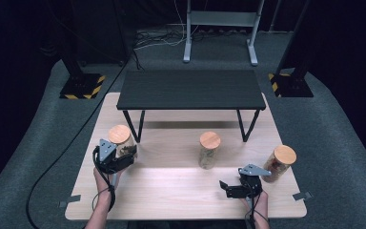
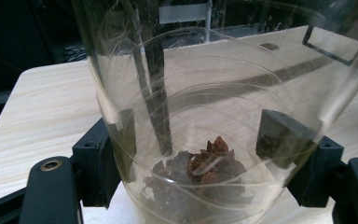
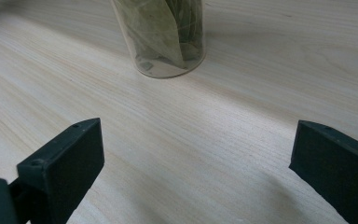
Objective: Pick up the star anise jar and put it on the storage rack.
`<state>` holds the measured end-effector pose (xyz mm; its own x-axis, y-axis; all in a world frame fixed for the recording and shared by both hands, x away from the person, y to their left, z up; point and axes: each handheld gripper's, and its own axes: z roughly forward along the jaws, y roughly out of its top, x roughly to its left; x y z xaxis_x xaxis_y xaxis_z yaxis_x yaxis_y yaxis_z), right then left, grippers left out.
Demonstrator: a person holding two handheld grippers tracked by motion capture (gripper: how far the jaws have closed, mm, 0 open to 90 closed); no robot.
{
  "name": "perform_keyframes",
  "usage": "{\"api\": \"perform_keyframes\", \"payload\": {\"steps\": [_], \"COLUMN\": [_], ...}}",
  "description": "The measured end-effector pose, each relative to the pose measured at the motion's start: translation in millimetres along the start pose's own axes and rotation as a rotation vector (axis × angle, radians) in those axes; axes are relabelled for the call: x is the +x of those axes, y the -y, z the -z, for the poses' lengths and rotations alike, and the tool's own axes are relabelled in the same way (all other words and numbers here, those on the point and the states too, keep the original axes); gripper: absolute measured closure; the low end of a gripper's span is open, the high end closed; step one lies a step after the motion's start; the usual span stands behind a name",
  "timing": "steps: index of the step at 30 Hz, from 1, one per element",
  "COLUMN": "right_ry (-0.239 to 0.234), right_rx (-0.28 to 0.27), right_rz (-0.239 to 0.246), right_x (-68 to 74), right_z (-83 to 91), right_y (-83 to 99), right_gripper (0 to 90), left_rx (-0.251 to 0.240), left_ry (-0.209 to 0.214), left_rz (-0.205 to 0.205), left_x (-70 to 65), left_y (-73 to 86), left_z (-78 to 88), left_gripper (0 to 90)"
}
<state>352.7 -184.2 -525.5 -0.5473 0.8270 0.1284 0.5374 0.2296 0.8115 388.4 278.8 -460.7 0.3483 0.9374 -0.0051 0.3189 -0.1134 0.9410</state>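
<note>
A clear glass jar (image 1: 122, 141) with a wooden lid and dark brown star-shaped spices in its bottom is held at the left of the table by my left gripper (image 1: 126, 153), which is shut on it. In the left gripper view the jar (image 2: 200, 140) stands between both pads, slightly tilted. A second jar (image 1: 209, 150) with green leaves stands at the table's middle. My right gripper (image 1: 226, 187) hovers open near the front right, with the leaf jar (image 3: 163, 37) ahead of it and nothing between its fingers. A third jar (image 1: 279, 163) with reddish contents stands to its right.
A low black shelf (image 1: 190, 89) on thin legs spans the back of the light wooden table (image 1: 171, 191). A black cable runs off the table's left side across the grey floor. A metal stand is behind the table.
</note>
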Motion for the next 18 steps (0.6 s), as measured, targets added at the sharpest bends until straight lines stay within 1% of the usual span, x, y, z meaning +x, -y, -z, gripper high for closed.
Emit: {"api": "perform_keyframes", "payload": {"steps": [9, 18], "right_ry": [0.000, 0.001], "right_rx": [0.002, 0.006], "right_rz": [0.000, 0.002], "right_x": [-0.1, 0.2], "right_z": [-0.2, -0.6], "right_y": [-0.1, -0.3], "right_gripper": [1.8, 1.8], "left_rx": [-0.007, -0.013], "left_ry": [0.020, 0.037], "left_rz": [-0.001, -0.013], "left_x": [-0.7, -1.6], "left_y": [-6.5, -14.9], "left_z": [2.7, 5.6], "left_gripper": [24.2, 24.1]}}
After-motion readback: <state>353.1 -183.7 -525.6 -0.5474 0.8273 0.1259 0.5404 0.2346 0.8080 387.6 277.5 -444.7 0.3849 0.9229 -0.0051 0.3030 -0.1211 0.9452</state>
